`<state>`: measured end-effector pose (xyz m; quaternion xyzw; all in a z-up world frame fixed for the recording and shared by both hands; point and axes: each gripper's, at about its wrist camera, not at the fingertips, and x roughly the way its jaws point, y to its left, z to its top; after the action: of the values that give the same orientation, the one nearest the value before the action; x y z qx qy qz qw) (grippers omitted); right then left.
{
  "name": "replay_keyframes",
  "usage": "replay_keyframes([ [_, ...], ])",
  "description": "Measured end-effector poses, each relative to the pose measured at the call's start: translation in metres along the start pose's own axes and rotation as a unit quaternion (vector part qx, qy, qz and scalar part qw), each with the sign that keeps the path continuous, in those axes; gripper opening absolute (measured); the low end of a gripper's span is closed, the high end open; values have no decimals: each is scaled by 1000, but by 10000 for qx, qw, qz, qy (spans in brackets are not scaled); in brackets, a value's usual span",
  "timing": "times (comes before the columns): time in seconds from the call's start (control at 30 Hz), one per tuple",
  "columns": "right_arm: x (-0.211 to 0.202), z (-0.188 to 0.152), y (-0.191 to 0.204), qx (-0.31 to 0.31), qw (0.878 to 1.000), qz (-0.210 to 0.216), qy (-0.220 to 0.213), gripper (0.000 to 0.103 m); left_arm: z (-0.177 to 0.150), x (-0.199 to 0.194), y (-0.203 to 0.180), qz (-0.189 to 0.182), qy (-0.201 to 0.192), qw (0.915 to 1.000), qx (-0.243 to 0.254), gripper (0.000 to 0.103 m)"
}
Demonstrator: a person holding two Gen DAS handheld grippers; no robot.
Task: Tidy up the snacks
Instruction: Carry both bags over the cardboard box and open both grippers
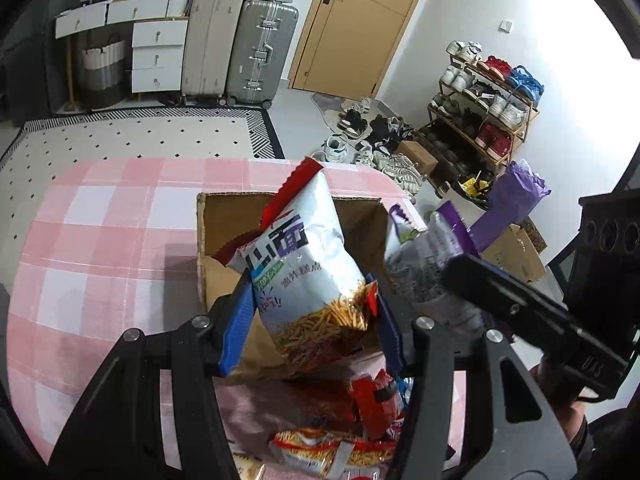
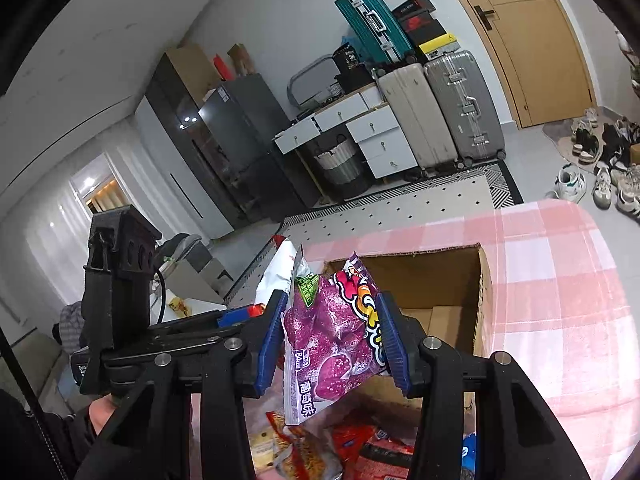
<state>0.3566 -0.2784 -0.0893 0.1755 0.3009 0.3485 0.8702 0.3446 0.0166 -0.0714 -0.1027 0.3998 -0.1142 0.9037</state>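
Observation:
My left gripper is shut on a white and red bag of fried noodle sticks and holds it upright above the near edge of an open cardboard box. My right gripper is shut on a purple grape candy bag and holds it above the box. In the left wrist view the purple bag and the right gripper's body show to the right. Several more snack packets lie on the table below the grippers; they also show in the right wrist view.
The box stands on a table with a pink checked cloth. Beyond the table are a patterned rug, suitcases, white drawers, a shoe rack and loose shoes on the floor.

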Motion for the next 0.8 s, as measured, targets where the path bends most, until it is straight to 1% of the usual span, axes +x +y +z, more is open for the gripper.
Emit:
replay_keyframes([
  [0.2,18,-7,-16,98,9999,-95,93,46,-2,26,3,-57,150,9999,32,52],
  [0.33,30,-10,-23,94,9996,-224,159,46,-4,41,9,-52,266,9996,-59,52],
  [0.4,33,-10,-24,66,9993,-334,125,46,-5,47,13,-26,311,9994,-113,53],
  [0.43,36,-10,-26,63,9991,-396,146,52,-4,50,16,-38,346,9993,-160,53],
  [0.47,39,-10,-28,85,9987,-466,210,55,-5,52,19,-39,398,9990,-214,59],
  [0.5,42,-11,-29,99,9985,-470,269,63,-4,53,23,-31,443,9987,-241,70],
  [0.53,40,-13,-30,94,9986,-467,239,70,-5,54,26,19,490,9984,-289,74],
  [0.57,38,-12,-32,104,9984,-530,171,74,-5,53,28,18,472,9984,-317,79],
  [0.6,36,-12,-32,127,9983,-552,131,84,-5,50,31,-10,433,9986,-318,80],
  [0.63,32,-11,-32,139,9985,-520,71,87,-6,48,32,10,378,9989,-284,80],
  [0.67,25,-10,-30,126,9988,-462,-44,87,-6,44,32,69,351,9990,-262,80],
  [0.8,6,-7,-22,43,9987,-464,-188,87,-9,25,29,120,244,9994,-231,80],
])
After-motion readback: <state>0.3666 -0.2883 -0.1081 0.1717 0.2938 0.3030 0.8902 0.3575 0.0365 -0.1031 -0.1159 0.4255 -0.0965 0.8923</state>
